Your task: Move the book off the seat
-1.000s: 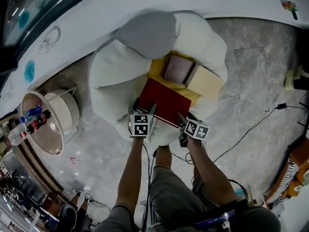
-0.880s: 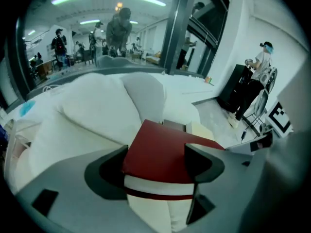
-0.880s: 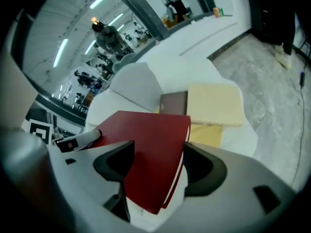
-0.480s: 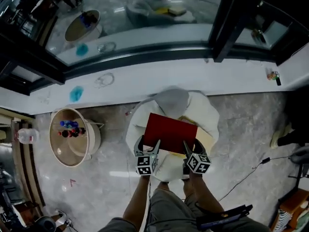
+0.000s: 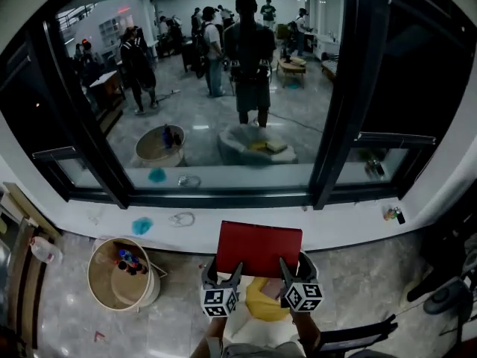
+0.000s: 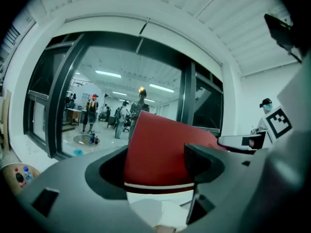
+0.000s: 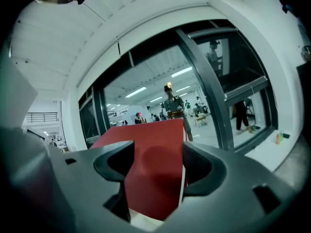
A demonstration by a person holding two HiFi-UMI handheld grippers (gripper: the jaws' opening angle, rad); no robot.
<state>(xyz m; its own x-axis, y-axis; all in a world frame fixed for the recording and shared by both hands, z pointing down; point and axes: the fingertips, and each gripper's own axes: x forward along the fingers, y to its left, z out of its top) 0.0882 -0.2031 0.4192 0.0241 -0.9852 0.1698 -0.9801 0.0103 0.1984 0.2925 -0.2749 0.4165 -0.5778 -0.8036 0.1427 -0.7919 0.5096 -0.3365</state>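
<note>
A round basket (image 5: pixel 112 276) is seen on the floor at the left. The left tongs (image 5: pixel 223 273) are closed, jaws wide, on the near left edge of the red book (image 5: pixel 259 246), which is held in the air before the window, above the white seat (image 5: pixel 240 325) and clear of it. The book's near right edge is clamped likewise in the right tongs (image 5: pixel 297 268).

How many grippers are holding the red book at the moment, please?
2. The left gripper clamps the red book at the left end of its near edge, and the right gripper clamps the right end. No other gripper is in view.
</note>
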